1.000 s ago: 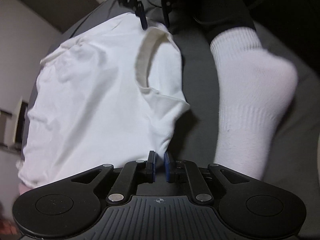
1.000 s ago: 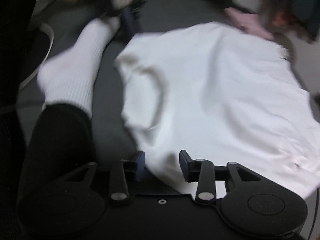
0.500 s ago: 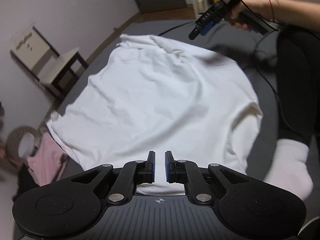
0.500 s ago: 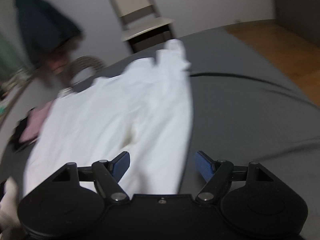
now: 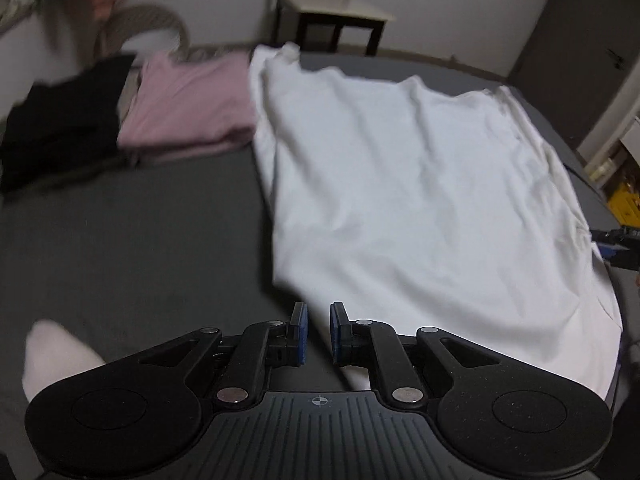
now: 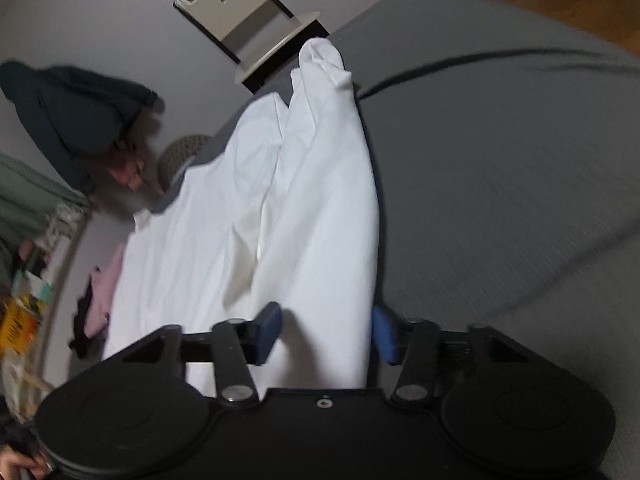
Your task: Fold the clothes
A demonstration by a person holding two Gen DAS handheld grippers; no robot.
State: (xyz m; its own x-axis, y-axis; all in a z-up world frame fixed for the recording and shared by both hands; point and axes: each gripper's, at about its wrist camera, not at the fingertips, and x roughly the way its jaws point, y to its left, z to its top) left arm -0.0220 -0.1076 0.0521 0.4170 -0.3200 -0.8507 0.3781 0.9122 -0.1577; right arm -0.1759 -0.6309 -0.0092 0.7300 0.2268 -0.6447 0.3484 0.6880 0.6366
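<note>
Shirt (image 5: pixel 420 184) flat on bed (image 5: pixel 140 240); we've left hand-held gripper (image 5: pixel 315 330) nearly closed, empty, right hand-held gripper (image 6: pixel 326 330) spread w/ hem between — pinch edge squarely.

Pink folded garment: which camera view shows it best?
The left wrist view: the pink folded garment lies in full sight beside the white shirt. The right wrist view shows only a small pink sliver at the shirt's far edge.
</note>
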